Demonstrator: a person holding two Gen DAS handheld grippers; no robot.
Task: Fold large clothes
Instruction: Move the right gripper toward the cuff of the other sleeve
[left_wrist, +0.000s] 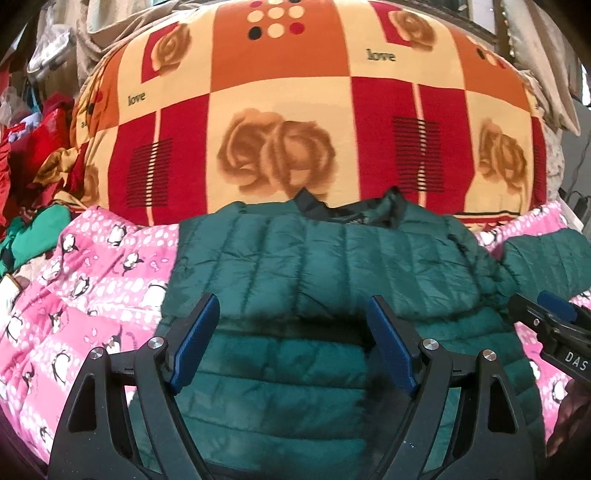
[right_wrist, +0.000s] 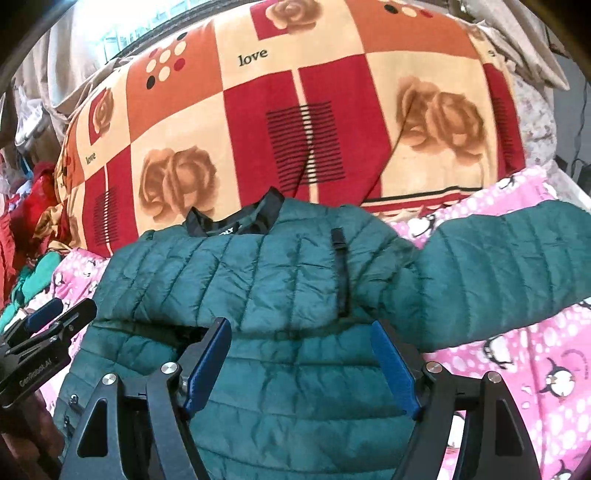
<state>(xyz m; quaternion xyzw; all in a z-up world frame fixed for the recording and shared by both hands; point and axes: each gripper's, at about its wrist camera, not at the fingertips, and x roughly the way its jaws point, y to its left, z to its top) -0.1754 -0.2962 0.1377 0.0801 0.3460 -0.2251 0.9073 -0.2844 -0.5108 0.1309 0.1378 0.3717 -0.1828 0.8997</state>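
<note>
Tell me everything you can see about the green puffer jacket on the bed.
The green puffer jacket is dark teal, quilted and slightly shiny, with a black collar lining and a black zipper on the chest. It lies flat on the pink penguin blanket, collar toward the checked rose blanket. Its lower part is folded up over the body. One sleeve stretches out sideways.

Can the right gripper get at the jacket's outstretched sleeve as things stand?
Probably yes. The right gripper is open and empty above the green puffer jacket, and the sleeve lies uncovered on the pink penguin blanket beside it.
</note>
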